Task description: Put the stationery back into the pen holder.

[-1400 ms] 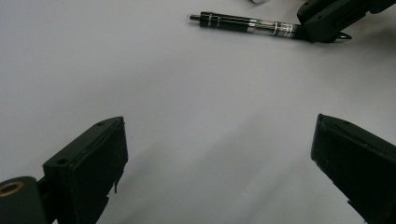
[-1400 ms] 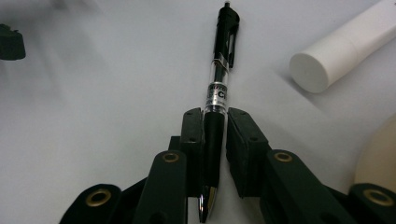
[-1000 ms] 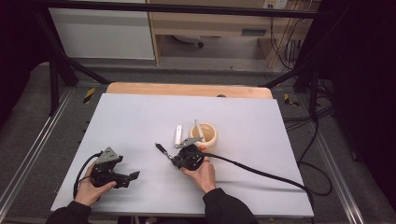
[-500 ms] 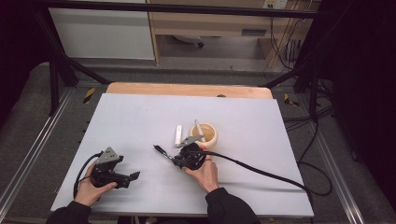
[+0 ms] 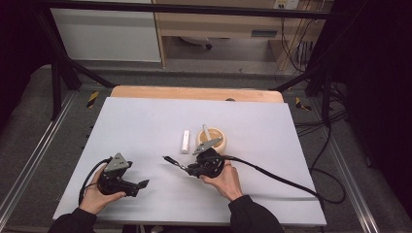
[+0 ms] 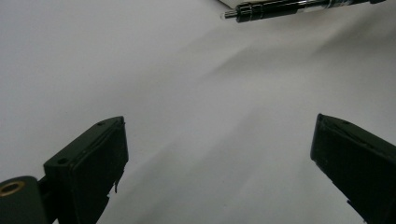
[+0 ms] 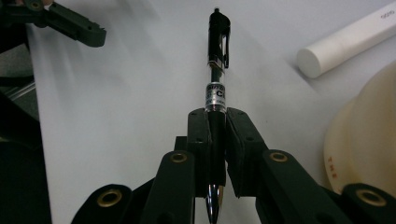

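The pen (image 7: 216, 88) is clamped between the jaws of the right tongs (image 7: 215, 140), gripped around its lower barrel, with the black clip end sticking out past the jaws and the metal tip pointing back between the arms of the tongs. In the high view the pen (image 5: 174, 162) juts out to the left of the right tongs (image 5: 194, 169), just above the worktop (image 5: 145, 126), near the middle and slightly to the near side. The right hand (image 5: 224, 178) wraps the body of the tongs, and a black cable (image 5: 282, 179) trails from it to the right across the worktop. Just beyond the right tongs stands a cream bowl (image 5: 214, 138) with a pale stick (image 5: 206, 131) leaning in it, and to the left of the bowl lies a white tube (image 5: 185, 141), flat on the worktop; the right gripper view shows the tube (image 7: 345, 39) and the bowl (image 7: 364, 140) to the right of the pen. The left tongs (image 5: 138, 186) rest at the near left of the worktop in the left hand (image 5: 97, 196), well apart from the pen, their jaws standing wide with nothing between them. In the left gripper view the pen (image 6: 289, 8) crosses the top edge, far ahead of the spread jaws.
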The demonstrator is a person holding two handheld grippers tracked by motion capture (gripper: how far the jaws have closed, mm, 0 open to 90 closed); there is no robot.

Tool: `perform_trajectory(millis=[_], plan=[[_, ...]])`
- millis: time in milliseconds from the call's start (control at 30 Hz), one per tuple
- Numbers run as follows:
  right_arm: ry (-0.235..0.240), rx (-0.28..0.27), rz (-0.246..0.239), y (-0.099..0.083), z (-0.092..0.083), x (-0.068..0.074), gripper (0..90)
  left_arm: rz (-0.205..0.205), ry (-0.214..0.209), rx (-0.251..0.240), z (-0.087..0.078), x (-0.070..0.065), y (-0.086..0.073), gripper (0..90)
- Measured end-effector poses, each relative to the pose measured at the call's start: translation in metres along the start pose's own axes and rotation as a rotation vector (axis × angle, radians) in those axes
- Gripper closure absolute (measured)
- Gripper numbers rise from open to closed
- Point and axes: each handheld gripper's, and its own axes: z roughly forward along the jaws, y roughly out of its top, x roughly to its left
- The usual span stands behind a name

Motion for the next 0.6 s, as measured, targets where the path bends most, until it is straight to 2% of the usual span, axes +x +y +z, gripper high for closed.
perform_trajectory(millis=[167, 267, 433, 600], plan=[[0.032, 0.006, 0.007, -0.006, -0.011, -0.003, 80.8, 0.053, -0.002, 0.000, 0.003, -0.008, 0.008, 4.3], [0.030, 0.016, 0.000, -0.009, -0.017, -0.002, 80.8, 0.095, -0.007, 0.001, 0.005, -0.016, 0.014, 4.3], [0.049, 0.016, 0.003, -0.012, -0.026, -0.002, 80.8, 0.178, -0.015, 0.012, 0.012, -0.027, 0.025, 4.3], [0.058, 0.021, 0.009, -0.014, -0.033, -0.004, 80.8, 0.289, -0.022, 0.010, 0.021, -0.041, 0.037, 4.3]])
